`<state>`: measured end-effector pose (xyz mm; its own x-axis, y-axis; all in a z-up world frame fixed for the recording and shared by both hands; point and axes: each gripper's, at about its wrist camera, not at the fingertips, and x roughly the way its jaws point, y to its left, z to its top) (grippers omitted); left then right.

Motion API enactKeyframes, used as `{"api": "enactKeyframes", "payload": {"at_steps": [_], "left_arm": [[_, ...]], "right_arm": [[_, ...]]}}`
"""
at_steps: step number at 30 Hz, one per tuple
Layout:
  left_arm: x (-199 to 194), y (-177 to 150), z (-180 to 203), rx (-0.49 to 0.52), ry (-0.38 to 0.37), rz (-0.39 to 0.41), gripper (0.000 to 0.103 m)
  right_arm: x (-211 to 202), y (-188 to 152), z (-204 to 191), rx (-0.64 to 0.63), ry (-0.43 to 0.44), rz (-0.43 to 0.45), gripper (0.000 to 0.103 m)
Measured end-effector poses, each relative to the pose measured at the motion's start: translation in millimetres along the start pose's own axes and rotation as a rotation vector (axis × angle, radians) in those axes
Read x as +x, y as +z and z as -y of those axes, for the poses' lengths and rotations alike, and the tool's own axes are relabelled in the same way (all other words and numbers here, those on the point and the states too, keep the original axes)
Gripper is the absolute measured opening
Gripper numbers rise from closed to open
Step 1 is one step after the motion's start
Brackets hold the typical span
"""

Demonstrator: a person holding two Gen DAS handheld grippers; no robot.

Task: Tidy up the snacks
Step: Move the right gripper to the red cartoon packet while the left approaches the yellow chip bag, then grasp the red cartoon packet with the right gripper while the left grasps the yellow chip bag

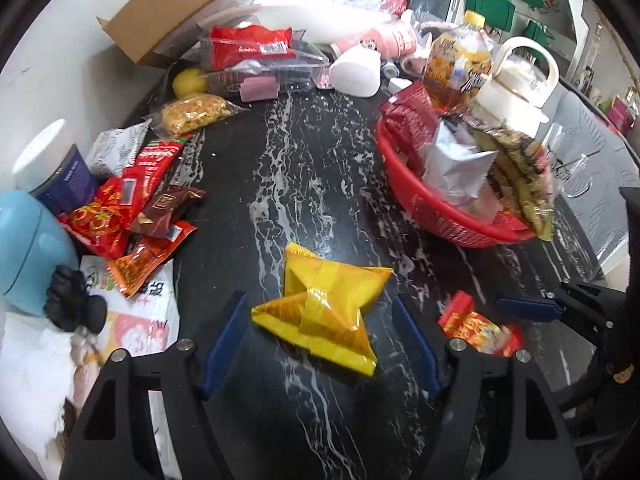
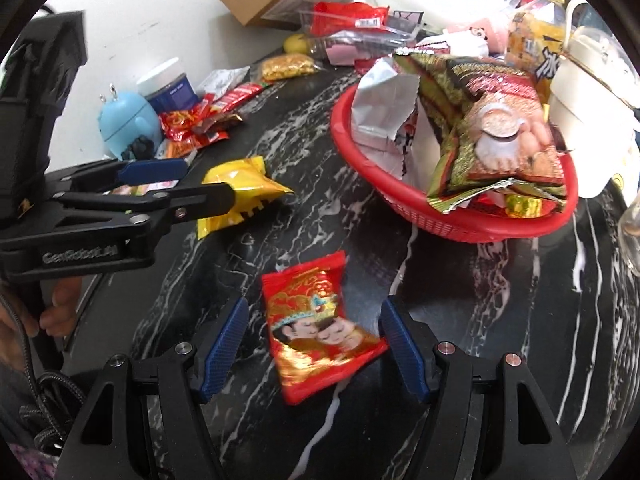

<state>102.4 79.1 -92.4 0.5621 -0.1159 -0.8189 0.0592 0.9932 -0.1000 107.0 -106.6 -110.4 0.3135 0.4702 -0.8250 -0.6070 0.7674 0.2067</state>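
Here, left claw (image 1: 320, 344) spread over yellow pkt (image 1: 324, 316), right claw (image 2: 314, 344) spread, red pkt (image 2: 316, 328) lengthwise between.

We hold our left gripper (image 1: 320, 344) tilted downward, its 2 blue-padded fingers (image 1: 224, 340) spread apart and pressing on nothing. Our right gripper (image 2: 314, 344) tilts down likewise, its fingers (image 2: 402, 346) parted. A hand (image 2: 56, 308) grips the left gripper's handle.
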Motion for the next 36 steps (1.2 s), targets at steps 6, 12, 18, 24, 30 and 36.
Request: {"api": "enactKeyframes", "payload": {"at_steps": [6,12,18,24,30,36], "left_arm": [[20.0,3.2,-1.6,0.011,-0.012,-0.037,0.072],[20.7,-0.8,4.1,0.050,-0.031,-0.010,0.067],[14.6,-7.7,19.2,0.096,-0.061,-0.024,0.058],[2.3,-24.1,43.2,0.134,-0.106,-0.035,0.058],[-11.9,-49.8,74.3,0.188,-0.146,-0.054,0.058],[-25.3,-75.1,102.3,0.233,-0.186,-0.080,0.058]], "right_arm": [[8.7,0.9,3.6,-0.001,-0.014,-0.026,0.069],[7.9,1.1,2.7,-0.014,-0.018,-0.018,0.044],[2.1,-8.8,6.5,-0.005,-0.028,-0.009,0.043],[-13.5,-30.4,18.4,0.039,-0.056,-0.007,0.043],[-34.3,-58.9,27.1,0.102,-0.083,0.002,0.043],[-56.2,-88.8,33.5,0.156,-0.111,0.008,0.043]]}}
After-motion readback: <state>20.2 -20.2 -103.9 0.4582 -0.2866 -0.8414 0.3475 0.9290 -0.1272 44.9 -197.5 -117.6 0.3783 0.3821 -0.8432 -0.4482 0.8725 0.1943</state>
